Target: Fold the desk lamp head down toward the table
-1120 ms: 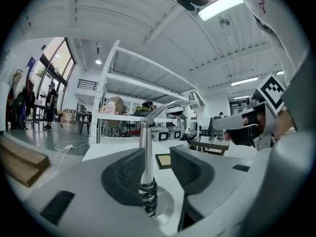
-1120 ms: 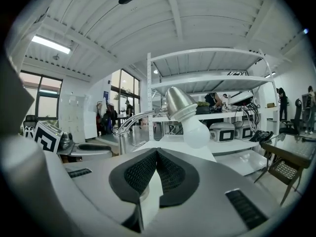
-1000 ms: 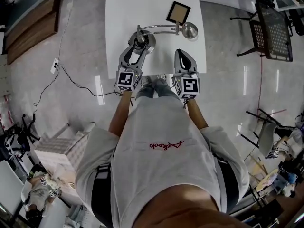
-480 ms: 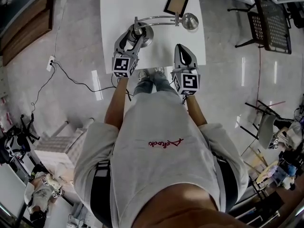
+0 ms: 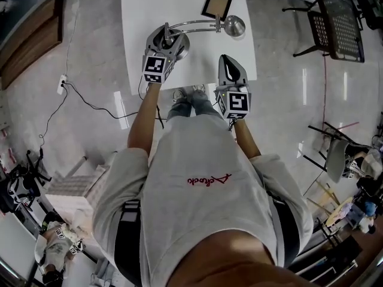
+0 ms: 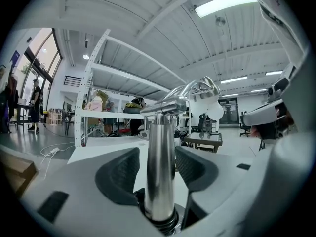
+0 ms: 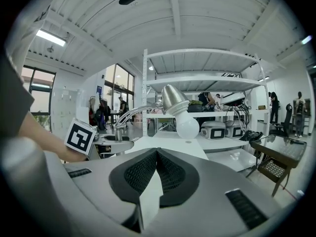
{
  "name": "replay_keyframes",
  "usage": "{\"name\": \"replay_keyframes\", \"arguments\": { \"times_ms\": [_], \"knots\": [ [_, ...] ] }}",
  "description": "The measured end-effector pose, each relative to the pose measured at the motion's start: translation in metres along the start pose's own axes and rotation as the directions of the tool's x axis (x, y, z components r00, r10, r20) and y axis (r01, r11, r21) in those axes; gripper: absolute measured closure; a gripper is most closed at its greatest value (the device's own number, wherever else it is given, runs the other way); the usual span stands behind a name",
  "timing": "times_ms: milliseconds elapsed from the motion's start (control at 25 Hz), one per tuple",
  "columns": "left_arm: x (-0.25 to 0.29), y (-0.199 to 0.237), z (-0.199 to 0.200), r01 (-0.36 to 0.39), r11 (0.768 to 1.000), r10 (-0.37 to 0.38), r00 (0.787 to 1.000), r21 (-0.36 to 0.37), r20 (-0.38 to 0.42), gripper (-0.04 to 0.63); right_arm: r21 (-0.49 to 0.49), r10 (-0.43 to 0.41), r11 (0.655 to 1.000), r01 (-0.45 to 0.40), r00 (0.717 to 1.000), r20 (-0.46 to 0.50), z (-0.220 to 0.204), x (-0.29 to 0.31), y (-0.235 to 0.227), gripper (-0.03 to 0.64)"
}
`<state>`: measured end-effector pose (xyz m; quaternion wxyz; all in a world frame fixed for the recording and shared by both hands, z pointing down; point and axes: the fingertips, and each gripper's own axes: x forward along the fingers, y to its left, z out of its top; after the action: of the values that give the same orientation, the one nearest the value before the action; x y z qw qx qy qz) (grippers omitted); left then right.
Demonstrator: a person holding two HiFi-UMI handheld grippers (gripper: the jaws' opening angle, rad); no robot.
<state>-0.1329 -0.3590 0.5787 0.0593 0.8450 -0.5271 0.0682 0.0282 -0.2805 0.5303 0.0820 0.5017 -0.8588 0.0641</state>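
Folding is not yet done: the lamp head stands raised, the left gripper jaws, just opened, straddle the lamp post without pinching, and the right gripper jaws are pressed together, empty.

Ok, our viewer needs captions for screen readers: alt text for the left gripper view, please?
The lamp's chrome post stands upright between the pads of the left claw, which has just been opening and does not press it. The curved arm leads to the white bulb behind.
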Motion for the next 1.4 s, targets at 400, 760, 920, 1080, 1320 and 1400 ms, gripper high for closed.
{"name": "replay_keyframes", "arguments": {
  "times_ms": [400,760,920,1080,1320,1400],
  "knots": [
    [0.003,-0.004,0.006,0.020,0.998,-0.020,1.000,0.056,-0.005,0.491,0.034,-0.052,0.998,0.051,0.998,0.031,0.015,-0.003,-0.014,0.609],
    [0.006,-0.003,0.007,0.035,0.998,-0.035,0.999,0.054,0.000,0.491,-0.512,-0.185,0.840,0.179,0.982,0.040,0.050,0.004,-0.015,0.612],
    [0.005,-0.004,0.007,0.035,0.998,-0.035,0.999,0.051,-0.002,0.491,-0.626,-0.188,0.757,0.189,0.980,0.068,0.063,0.007,-0.011,0.611],
    [0.005,-0.005,0.004,0.042,0.998,-0.042,0.999,0.051,-0.008,0.491,-0.553,-0.173,0.810,0.194,0.981,0.090,0.066,0.005,-0.010,0.607],
    [0.006,-0.004,0.006,0.034,0.998,-0.035,0.999,0.046,0.006,0.491,-0.540,-0.176,0.823,0.179,0.983,0.057,0.075,0.015,-0.022,0.253],
    [0.005,-0.004,0.006,0.040,0.998,-0.040,0.999,0.046,-0.003,0.491,-0.548,-0.167,0.820,0.164,0.985,0.045,0.079,0.021,-0.024,0.241]
  ]
}}
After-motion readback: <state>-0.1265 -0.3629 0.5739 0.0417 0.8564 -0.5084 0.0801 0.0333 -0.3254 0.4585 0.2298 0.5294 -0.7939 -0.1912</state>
